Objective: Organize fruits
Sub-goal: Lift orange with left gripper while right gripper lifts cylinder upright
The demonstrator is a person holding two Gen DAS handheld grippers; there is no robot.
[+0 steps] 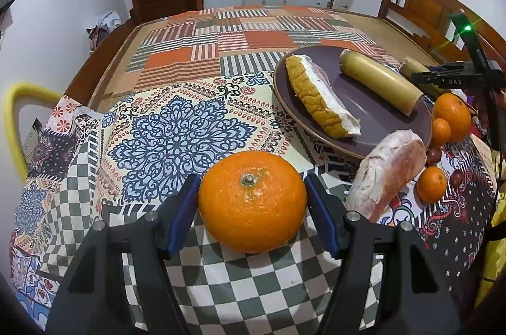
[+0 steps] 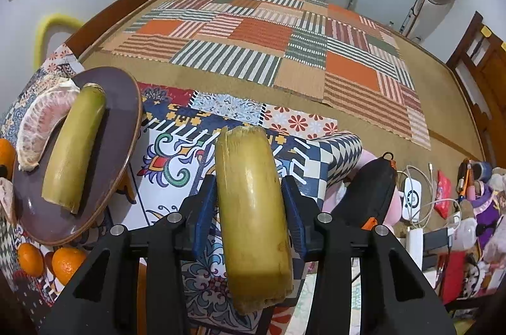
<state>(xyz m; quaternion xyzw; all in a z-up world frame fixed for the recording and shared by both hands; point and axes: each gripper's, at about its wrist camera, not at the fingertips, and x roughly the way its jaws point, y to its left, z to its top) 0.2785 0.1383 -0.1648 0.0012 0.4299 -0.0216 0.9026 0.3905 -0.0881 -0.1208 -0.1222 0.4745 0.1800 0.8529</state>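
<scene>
In the left wrist view my left gripper [image 1: 252, 196] has its blue pads against both sides of a large orange [image 1: 252, 200] resting on the checkered cloth. A dark purple plate [image 1: 379, 113] behind it holds a pomelo wedge [image 1: 319, 94] and a yellow-green sugarcane piece [image 1: 379, 82]. Another pomelo wedge [image 1: 385, 173] lies off the plate at its front edge. In the right wrist view my right gripper [image 2: 253, 205] is shut on a second sugarcane piece [image 2: 253, 215], held above the cloth to the right of the plate [image 2: 126, 101].
Small oranges [image 1: 450, 117] and dark red fruits [image 1: 433, 155] lie right of the plate. A black pouch [image 2: 370, 186], chargers and cables [image 2: 414, 199] clutter the right side. The patchwork bed [image 2: 284, 44] stretches behind, with a wooden headboard [image 1: 420, 6].
</scene>
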